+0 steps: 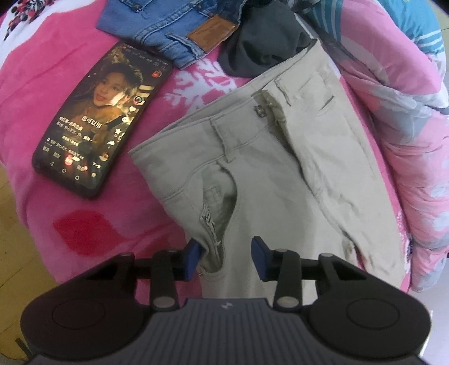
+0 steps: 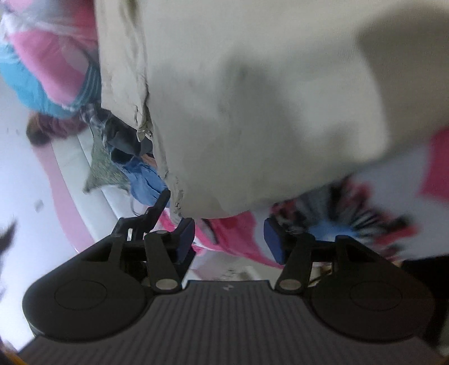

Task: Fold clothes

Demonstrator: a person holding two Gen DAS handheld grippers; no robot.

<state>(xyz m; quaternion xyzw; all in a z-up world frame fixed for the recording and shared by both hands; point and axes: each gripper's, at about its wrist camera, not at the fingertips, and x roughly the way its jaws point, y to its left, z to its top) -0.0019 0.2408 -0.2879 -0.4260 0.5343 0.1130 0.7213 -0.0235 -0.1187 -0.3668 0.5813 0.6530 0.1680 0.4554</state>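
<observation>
- Beige cotton-like trousers (image 1: 269, 179) lie on a pink blanket (image 1: 42, 84), with the waistband toward the far side and the legs running back toward the left wrist camera; the long axis tilts from upper right to lower left in that view.
- The trousers are pale khaki, with belt loops, a metal button at the open fly, a gaping front pocket showing its lining, and a frayed strip along the pocket edge. Some darker smudges mark the cloth near the crotch seam.
- The left gripper (image 1: 226, 258) hovers over the near part of the trousers with its 2 blue pads (image 1: 259, 258) apart, holding nothing; the frayed pocket edge sits just beside the left-hand pad.
- The right gripper (image 2: 228, 238) also stands wide apart with nothing between its pads (image 2: 273, 238). In its blurred view a fold of the same beige cloth (image 2: 252, 112) fills the upper frame just beyond the fingertips; whether it touches them cannot be told.
- A phone (image 1: 103, 120) with a lit screen lies on the blanket left of the trousers, apart from them.
- Folded blue jeans (image 1: 168, 25) with a brown leather patch lie beyond the phone, and a dark grey garment (image 1: 263, 45) sits next to them, touching the trousers' waistband.
- A bunched quilt (image 1: 398, 92) in pink, white and teal rises along the right side of the trousers.
- The blanket has white floral prints and a red patch; yellowish floor (image 1: 11, 241) shows at the left edge.
</observation>
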